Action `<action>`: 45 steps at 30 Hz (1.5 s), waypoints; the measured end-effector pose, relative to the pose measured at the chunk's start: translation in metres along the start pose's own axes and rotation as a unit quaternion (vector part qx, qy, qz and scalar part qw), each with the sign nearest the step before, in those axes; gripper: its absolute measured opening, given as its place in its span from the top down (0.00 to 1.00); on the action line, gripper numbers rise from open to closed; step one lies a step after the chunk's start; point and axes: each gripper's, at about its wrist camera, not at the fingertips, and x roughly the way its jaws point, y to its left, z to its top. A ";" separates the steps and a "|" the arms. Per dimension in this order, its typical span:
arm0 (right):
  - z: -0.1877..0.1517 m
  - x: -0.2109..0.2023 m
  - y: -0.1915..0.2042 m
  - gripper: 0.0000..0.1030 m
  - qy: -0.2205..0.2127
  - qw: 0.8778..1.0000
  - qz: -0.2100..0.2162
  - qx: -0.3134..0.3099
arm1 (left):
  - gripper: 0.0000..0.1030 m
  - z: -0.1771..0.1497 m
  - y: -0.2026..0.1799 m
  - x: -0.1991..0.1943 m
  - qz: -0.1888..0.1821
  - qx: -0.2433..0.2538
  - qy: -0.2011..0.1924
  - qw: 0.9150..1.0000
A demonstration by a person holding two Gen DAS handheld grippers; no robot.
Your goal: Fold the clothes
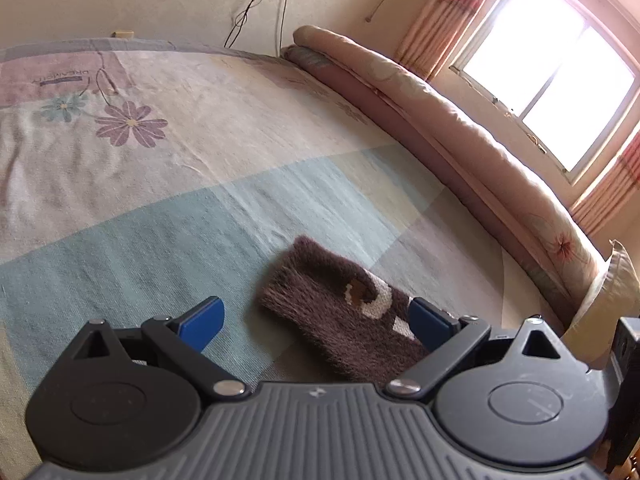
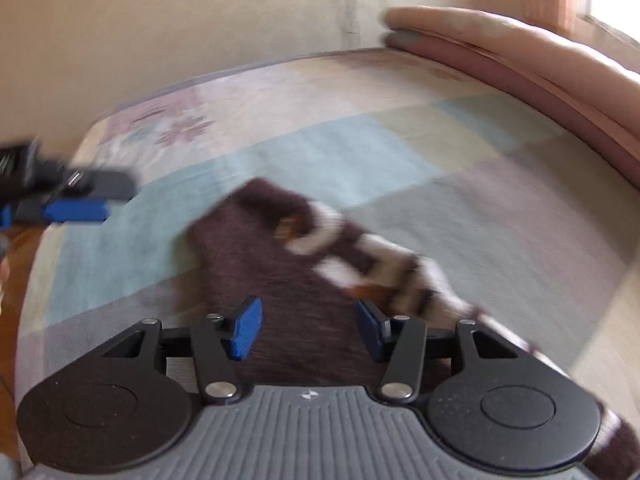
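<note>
The brown fuzzy garment [image 2: 280, 280], dark pile with a cream and tan pattern knitted into it, lies flat on the bed [image 1: 168, 208], on the pale blue and grey patches of the sheet toward the near edge; one narrow end of it reaches out into the blue patch, and the rest runs back under my grippers toward the right, where the blur keeps me from telling how it ends; my right gripper [image 2: 308, 330] hangs just above it with the blue pads standing about half apart and nothing pinched between them, the fabric showing through the gap; my left gripper [image 1: 316, 324] is spread wide and empty, its right pad over the garment's edge, its left pad over bare sheet; a rolled quilt [image 1: 440, 104] lies along the far edge of the bed under the window [image 1: 552, 72], well apart from the work; I judge that I am between folds, with the piece let go and lying narrow; the next move calls for choosing a fresh hold, probably at the far end, pinching through the thick pile and carrying it back over the near part without dragging the layers askew.
</note>
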 end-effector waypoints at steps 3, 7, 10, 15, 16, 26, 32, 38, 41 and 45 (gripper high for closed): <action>0.002 0.020 0.046 0.44 -0.016 0.997 0.025 -0.073 | 0.05 0.003 0.002 -0.004 -0.002 0.000 -0.005 1.000; -0.002 0.056 0.085 0.47 -0.014 0.986 -0.039 -0.160 | 0.05 0.005 0.007 -0.004 -0.001 -0.004 -0.006 1.000; -0.004 0.069 0.093 0.88 -0.025 0.980 -0.084 -0.179 | 0.05 0.006 0.011 -0.003 0.005 -0.006 -0.004 1.000; -0.003 0.057 0.095 0.89 -0.042 0.985 -0.024 -0.165 | 0.05 0.006 0.009 -0.004 0.004 -0.005 -0.007 1.000; -0.003 0.054 0.095 0.89 -0.044 0.985 -0.007 -0.166 | 0.05 0.006 0.008 -0.005 0.002 -0.004 -0.007 1.000; -0.025 -0.038 -0.016 0.32 -0.038 0.988 -0.144 0.042 | 0.05 -0.001 -0.004 0.006 -0.002 0.012 0.010 1.000; -0.056 -0.012 -0.072 0.28 0.007 0.969 -0.197 0.149 | 0.05 -0.008 -0.018 0.016 0.003 0.041 0.026 0.999; -0.021 0.018 -0.060 0.18 -0.012 0.984 -0.127 0.127 | 0.05 -0.013 -0.034 0.021 0.001 0.054 0.032 0.998; -0.029 -0.019 -0.066 0.20 -0.032 0.984 -0.118 0.127 | 0.05 -0.017 -0.044 0.022 -0.006 0.075 0.038 0.996; -0.050 -0.081 -0.098 0.19 -0.051 0.963 -0.214 0.158 | 0.05 -0.023 -0.052 0.023 -0.006 0.100 0.043 0.994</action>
